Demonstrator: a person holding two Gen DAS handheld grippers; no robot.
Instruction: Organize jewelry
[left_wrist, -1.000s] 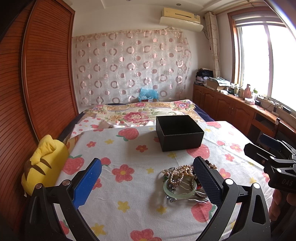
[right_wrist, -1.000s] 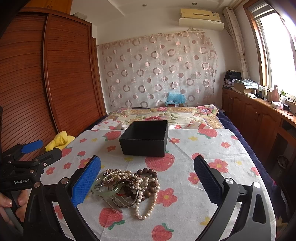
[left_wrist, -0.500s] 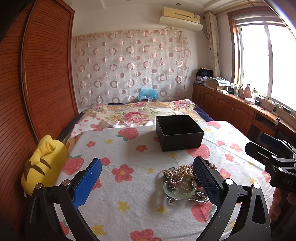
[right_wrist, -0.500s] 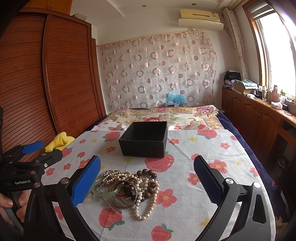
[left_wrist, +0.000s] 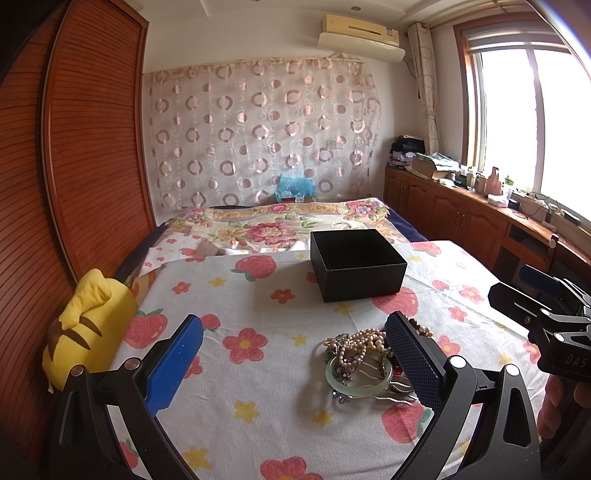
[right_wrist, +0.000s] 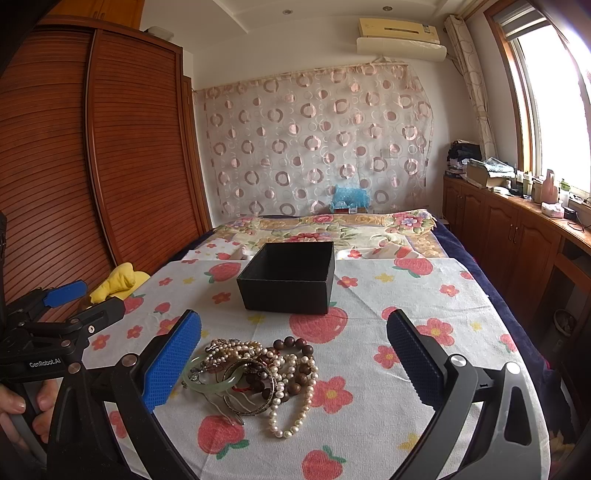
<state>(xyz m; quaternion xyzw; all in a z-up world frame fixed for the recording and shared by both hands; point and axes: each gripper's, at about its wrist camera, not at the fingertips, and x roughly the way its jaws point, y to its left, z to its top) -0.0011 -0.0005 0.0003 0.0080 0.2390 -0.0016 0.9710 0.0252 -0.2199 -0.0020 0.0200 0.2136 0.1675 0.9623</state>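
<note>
A pile of jewelry (right_wrist: 255, 373) lies on the flowered tablecloth: a pale green bangle (right_wrist: 212, 380), a pearl necklace (right_wrist: 295, 406), dark wooden beads (right_wrist: 295, 343), a metal bangle and a hair comb. It also shows in the left wrist view (left_wrist: 365, 358), partly behind my right finger. An open, empty black box (right_wrist: 290, 280) stands behind the pile; it also shows in the left wrist view (left_wrist: 356, 264). My left gripper (left_wrist: 293, 362) is open and empty, left of the pile. My right gripper (right_wrist: 293, 360) is open and empty, above the pile's near side.
The table (right_wrist: 424, 424) wears a strawberry and flower cloth. A yellow plush cushion (left_wrist: 85, 332) sits at its left edge. A bed (right_wrist: 325, 229) lies behind, a wooden wardrobe (right_wrist: 92, 155) on the left, and low cabinets (right_wrist: 517, 236) under the window on the right.
</note>
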